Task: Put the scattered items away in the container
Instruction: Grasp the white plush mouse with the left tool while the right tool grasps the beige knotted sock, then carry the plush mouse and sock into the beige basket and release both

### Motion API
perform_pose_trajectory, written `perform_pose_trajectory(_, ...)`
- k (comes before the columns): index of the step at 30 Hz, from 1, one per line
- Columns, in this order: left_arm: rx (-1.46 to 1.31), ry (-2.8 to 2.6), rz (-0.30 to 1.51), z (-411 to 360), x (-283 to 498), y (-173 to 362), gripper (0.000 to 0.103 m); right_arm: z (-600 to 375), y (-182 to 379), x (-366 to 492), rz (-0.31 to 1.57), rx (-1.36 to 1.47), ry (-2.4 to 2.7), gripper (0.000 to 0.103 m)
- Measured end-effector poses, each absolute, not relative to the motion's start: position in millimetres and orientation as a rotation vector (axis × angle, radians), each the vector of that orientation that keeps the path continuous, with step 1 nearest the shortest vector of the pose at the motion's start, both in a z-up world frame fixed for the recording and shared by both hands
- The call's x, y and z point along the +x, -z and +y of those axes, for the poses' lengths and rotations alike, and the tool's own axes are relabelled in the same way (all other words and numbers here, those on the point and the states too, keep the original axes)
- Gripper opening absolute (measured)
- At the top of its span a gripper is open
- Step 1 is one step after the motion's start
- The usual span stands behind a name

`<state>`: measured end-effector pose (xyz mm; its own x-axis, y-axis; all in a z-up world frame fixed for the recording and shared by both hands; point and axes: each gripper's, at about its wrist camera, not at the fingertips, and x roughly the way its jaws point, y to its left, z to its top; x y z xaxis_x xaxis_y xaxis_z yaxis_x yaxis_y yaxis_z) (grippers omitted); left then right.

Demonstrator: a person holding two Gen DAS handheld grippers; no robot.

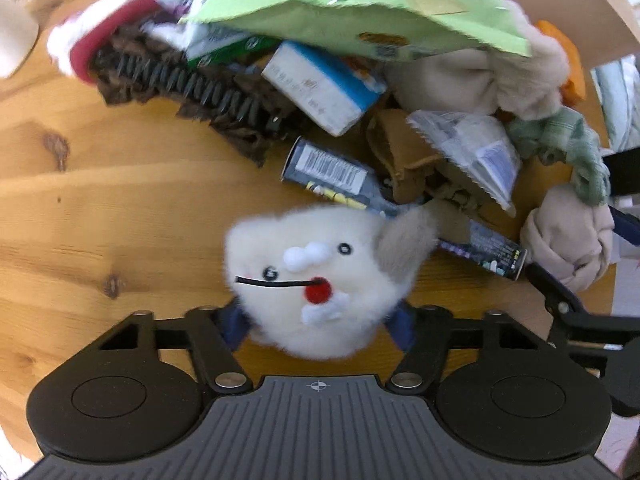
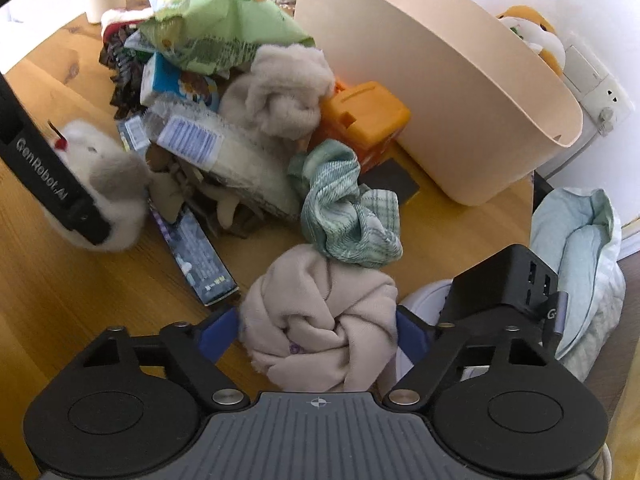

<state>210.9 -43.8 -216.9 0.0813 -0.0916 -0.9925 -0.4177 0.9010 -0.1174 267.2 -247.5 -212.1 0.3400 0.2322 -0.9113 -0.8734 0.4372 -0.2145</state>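
Wooden tabletop (image 2: 72,280) carries a heap of scattered things, and behind the heap, toward the right in the right wrist view, stands the tall cream container (image 2: 460,92), upright with its open mouth up; a yellow-and-white plush (image 2: 536,36) shows over its far rim, and what else lies inside is hidden by the wall. Between the grippers and that container sit a green snack bag (image 2: 216,28), a grey fleece bundle (image 2: 280,92), an orange box (image 2: 368,120) touching the container's base, and a green checked cloth (image 2: 344,204). Right gripper (image 2: 320,332) is closed onto a beige rolled cloth (image 2: 320,328), which fills the gap between its blue pads; the container lies ahead and to its right, nearer this hand. Left gripper (image 1: 320,324) clamps a white fluffy toy (image 1: 316,280), red nose upward, at the heap's near edge, well apart from the container. Judging by this, both loads need lifting over the high rim.
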Motion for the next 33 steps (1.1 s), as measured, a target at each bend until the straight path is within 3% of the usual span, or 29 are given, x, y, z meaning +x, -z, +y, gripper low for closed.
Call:
perform_pose_trajectory(4, -0.401, -0.230, 1.470, -45, 211, 215, 0.037, -249, 213, 266, 0.947, -0.802, -0.835, 0.063)
perform_pose_trajectory(7, -0.406, -0.219, 1.470, -43, 209, 214, 0.027, -250, 212, 263, 0.936, -0.799, -0.835, 0.050)
perform_pose_trajectory(14, -0.381, -0.212, 1.464, -36, 202, 207, 0.024, -260, 202, 256, 0.982, -0.748, -0.838, 0.038)
perform_pose_trajectory(33, -0.322, -0.218, 1.277, 0, 208, 123, 0.024, -270, 113, 258, 0.808, -0.599, -0.809, 0.038)
